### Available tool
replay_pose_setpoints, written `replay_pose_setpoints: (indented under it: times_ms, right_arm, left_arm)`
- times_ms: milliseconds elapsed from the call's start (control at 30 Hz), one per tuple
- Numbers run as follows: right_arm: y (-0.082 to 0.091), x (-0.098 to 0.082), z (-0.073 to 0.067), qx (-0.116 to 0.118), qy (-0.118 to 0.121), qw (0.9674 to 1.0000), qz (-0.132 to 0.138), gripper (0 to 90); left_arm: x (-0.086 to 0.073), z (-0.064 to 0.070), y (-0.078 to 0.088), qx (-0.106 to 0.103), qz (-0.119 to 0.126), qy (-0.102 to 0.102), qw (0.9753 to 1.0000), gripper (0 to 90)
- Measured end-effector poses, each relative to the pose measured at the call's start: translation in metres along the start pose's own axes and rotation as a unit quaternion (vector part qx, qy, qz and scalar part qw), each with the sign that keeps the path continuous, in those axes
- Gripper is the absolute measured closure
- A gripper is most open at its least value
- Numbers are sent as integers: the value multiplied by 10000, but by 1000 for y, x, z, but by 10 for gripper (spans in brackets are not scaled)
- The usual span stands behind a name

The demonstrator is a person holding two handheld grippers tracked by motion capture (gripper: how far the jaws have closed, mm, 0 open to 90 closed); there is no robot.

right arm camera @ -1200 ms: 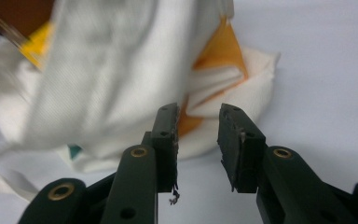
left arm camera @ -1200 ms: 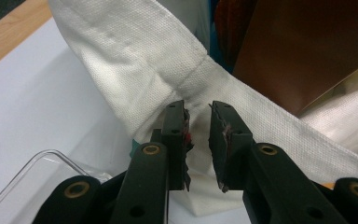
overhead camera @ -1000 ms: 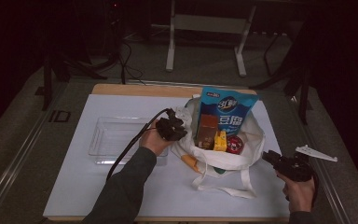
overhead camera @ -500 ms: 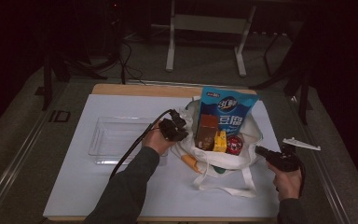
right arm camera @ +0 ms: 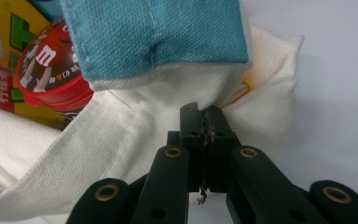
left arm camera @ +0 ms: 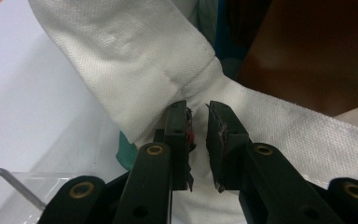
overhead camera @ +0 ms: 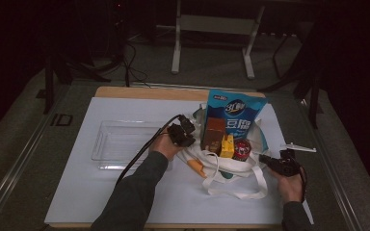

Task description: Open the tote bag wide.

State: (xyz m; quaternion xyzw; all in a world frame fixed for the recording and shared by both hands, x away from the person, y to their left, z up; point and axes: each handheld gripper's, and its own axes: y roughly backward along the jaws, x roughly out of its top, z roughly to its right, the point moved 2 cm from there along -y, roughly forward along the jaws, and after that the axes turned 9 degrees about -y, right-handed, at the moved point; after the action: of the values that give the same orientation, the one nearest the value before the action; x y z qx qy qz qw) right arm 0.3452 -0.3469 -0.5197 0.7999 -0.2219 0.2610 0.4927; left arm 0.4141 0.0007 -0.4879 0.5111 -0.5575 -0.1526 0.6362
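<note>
A white tote bag (overhead camera: 231, 168) lies on the white mat, holding a blue snack pouch (overhead camera: 236, 113), a brown box (overhead camera: 213, 132), a yellow box (overhead camera: 228, 146) and a red candy tub (overhead camera: 242, 150). My left gripper (overhead camera: 185, 132) is at the bag's left rim. In the left gripper view its jaws (left arm camera: 197, 114) pinch the white fabric (left arm camera: 121, 60) by a handle seam. My right gripper (overhead camera: 266, 160) sits at the bag's right side. Its jaws (right arm camera: 201, 114) are shut on a fold of the bag's cloth (right arm camera: 135, 135), just under a blue trim, with the red tub (right arm camera: 51, 70) beyond.
A clear plastic tray (overhead camera: 120, 144) sits on the mat left of the bag, close to my left hand. One bag handle (overhead camera: 236, 193) loops forward over the mat. A metal stand (overhead camera: 212, 29) rises behind the table's far wooden edge (overhead camera: 144, 91).
My right gripper has moved left and down to the bag's right side and shut on its cloth. The left gripper has stayed at the left rim.
</note>
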Motion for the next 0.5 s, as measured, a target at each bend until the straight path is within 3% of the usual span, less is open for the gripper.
replay_pose_setpoints:
  times_ms: [100, 133, 233, 500]
  right_arm:
    - [5, 2, -3, -120, 100, 9999, 41, 806]
    - [12, 3, -3, -154, 57, 9997, 206, 727]
    - [22, 4, -3, -152, 52, 9991, 391, 671]
    - [54, 14, -9, -2, 274, 9964, 800, 603]
  left_arm:
    - [-1, 0, 2, 6, 5, -13, 10000, 779]
    - [-1, 0, 2, 6, 22, -9, 10000, 772]
    - [-1, 0, 3, 1, 27, -19, 10000, 769]
    - [-1, -1, 2, 5, 31, 32, 10000, 768]
